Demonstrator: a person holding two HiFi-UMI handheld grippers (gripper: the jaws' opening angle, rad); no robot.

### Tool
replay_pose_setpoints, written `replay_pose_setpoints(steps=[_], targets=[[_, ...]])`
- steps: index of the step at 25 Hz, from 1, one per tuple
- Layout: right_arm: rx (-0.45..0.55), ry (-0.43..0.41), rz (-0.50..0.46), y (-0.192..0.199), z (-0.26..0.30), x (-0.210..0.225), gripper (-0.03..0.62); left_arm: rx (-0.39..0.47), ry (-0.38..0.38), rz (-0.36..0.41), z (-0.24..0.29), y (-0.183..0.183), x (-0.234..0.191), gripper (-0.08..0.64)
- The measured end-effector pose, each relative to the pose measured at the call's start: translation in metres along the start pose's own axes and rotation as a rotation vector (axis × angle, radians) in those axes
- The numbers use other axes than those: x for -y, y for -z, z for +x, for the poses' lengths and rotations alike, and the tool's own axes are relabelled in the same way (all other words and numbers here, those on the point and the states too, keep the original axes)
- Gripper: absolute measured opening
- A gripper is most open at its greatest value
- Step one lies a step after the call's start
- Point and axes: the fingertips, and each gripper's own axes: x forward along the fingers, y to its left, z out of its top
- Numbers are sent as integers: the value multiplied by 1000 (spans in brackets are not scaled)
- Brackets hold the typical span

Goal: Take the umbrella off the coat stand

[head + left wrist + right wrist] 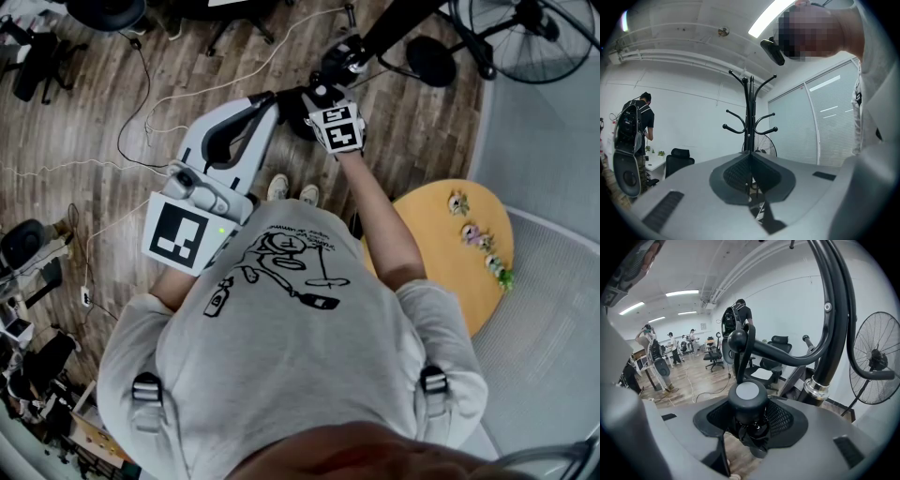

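Umbrella (747,401) clamped in right tongs (750,423); strap (751,341) apparently looped over a coat stand (830,333) hook (738,340), so lift-off remains. Left tongs (751,161) together, empty.

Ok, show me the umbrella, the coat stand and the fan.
umbrella (748,393), right gripper view, on its round end cap.
coat stand (750,112), left gripper view, on the upright pole.
fan (874,360), right gripper view, on the central hub.

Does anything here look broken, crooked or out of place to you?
Nothing stands out. The right gripper is clamped on the folded black umbrella, whose strap is looped over a ball-tipped hook of the black metal coat stand. The stand looks intact. The left gripper is shut and empty.
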Motion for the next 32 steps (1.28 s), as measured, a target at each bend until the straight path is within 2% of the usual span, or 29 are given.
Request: replay_pose_setpoints(steps=[14,32], targets=[[15,-6,-1,-4,-15,-9,224,1,2,-5,-2,2,1,9],[41,28,-14,-9,-60,0,224,5,13,-10,-1,0,2,8]])
